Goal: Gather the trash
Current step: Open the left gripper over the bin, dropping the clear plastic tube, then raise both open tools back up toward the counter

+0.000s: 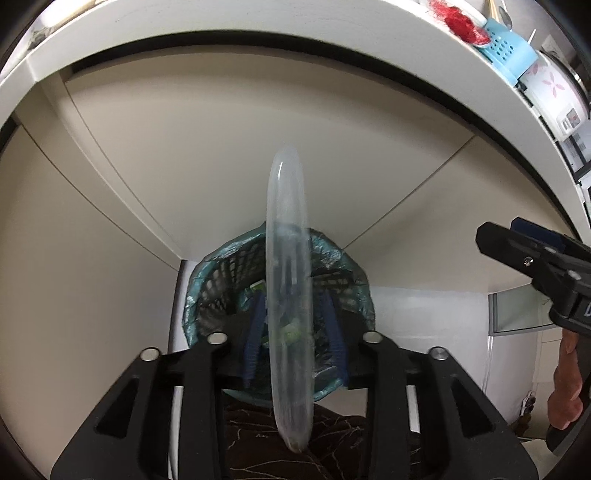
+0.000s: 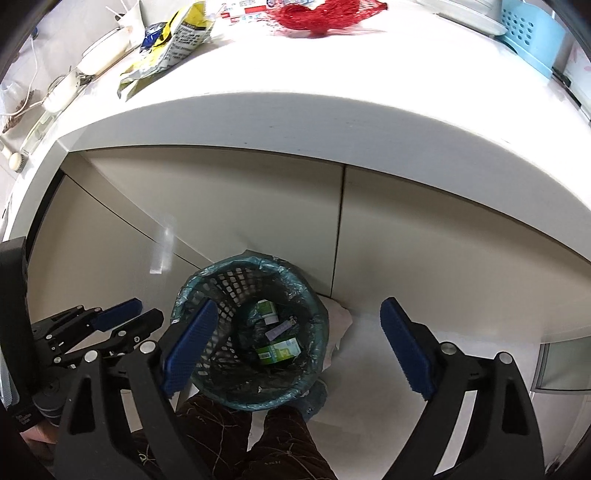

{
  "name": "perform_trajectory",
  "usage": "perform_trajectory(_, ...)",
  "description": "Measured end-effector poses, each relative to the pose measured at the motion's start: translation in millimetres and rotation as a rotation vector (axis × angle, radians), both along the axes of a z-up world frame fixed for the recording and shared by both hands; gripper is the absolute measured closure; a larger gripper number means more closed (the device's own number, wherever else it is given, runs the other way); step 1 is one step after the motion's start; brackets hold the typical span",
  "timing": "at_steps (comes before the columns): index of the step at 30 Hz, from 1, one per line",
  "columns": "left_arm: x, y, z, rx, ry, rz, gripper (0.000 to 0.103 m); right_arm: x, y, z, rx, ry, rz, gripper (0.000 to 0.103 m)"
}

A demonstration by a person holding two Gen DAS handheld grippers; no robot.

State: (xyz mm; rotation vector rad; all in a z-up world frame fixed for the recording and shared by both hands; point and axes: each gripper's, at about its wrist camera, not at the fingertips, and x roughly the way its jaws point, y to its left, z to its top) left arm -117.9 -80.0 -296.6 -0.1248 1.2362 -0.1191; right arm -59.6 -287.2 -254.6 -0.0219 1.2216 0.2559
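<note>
While both tongs hang above the floor in front of the desk (image 2: 295, 122), one clear plastic lid (image 1: 288, 229) stands on edge between the blue pads of the left tongs (image 1: 292, 295). It is a thin, see-through round, blurred, with a brownish smear at its lower rim. The pads seem to stand slightly off its two faces rather than pinching it, so these tongs read as loosened. It sits directly over the one black mesh waste basket (image 2: 218, 291), which stands on the floor against the cupboard doors and is lined with a teal bag (image 2: 321, 325). Inside lie two green cartons (image 2: 282, 350) and one small pale strip (image 2: 277, 330). The right tongs (image 2: 299, 306) are spread wide and empty above the same basket. On the desk lie one red net (image 2: 314, 16), one yellow wrapper (image 2: 177, 40) and one blue caddy (image 2: 532, 33).
</note>
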Motion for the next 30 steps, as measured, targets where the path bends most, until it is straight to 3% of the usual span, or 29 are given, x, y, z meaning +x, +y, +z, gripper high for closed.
perform_trajectory(2,0.5,-2.1,0.7,0.010,-0.007,0.000,0.053,0.4,-3.1,1.9,-0.005,0.001,-0.003,0.017)
perform_trajectory(4,-0.5,-1.9,7.9,0.020,-0.021,0.005,0.047,1.1,-5.2,6.4,-0.013,-0.004,-0.008,0.017)
perform_trajectory(7,-1.8,1.7,24.2,0.059,-0.046,0.025,0.024,2.5,-4.7,16.5,-0.036,-0.024,-0.010,0.013)
perform_trajectory(11,1.3,12.9,49.4,0.058,-0.065,0.067,0.015,6.1,-4.7,38.2,-0.034,-0.053,-0.011,0.012)
perform_trajectory(16,2.0,29.3,87.1,0.064,-0.111,0.110,0.006,12.1,-1.1,68.2,-0.028,-0.090,-0.013,0.010)
perform_trajectory(22,4.4,47.9,131.3,0.053,-0.152,0.143,0.006,18.4,4.4,104.9,0.000,-0.131,-0.005,0.008)
perform_trajectory(30,23.0,58.1,173.7,0.032,-0.149,0.157,0.006,35.1,8.2,144.6,0.000,-0.141,-0.046,0.008)
